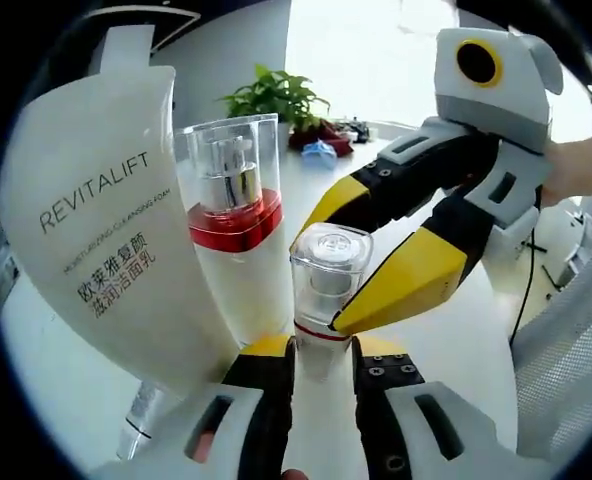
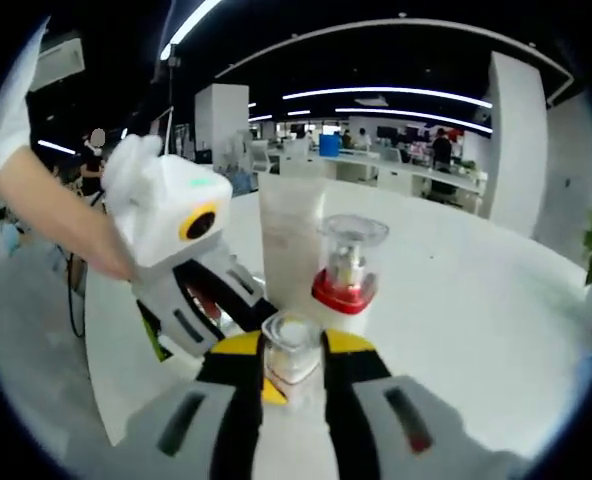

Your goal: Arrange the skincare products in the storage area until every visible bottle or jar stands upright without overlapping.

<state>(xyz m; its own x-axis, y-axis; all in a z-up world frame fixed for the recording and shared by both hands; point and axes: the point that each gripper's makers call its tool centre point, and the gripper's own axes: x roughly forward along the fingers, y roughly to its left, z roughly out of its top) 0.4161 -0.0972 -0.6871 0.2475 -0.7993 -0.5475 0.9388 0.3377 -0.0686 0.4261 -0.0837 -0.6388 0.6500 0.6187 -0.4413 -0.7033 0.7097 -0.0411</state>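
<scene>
Left gripper view: we clamp both tongs, left [image 1: 324, 352] and right [image 1: 341, 318], on the small bottle [image 1: 328, 265]; we should lower it upright beside the pump bottle [image 1: 231, 215].

- White round table [image 2: 496, 300] spreads toward 3 o'clock in the right gripper view.
- Curved ceiling light strips [image 2: 376, 95] at 12 o'clock; office desks [image 2: 426, 175] beneath them.
- Potted green plant [image 1: 276, 98] at 12 o'clock in the left gripper view, bright window [image 1: 376, 50] behind.

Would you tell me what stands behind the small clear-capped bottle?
Behind the small bottle stand the red-collared pump bottle and a white tube; their bases are hidden.
</scene>
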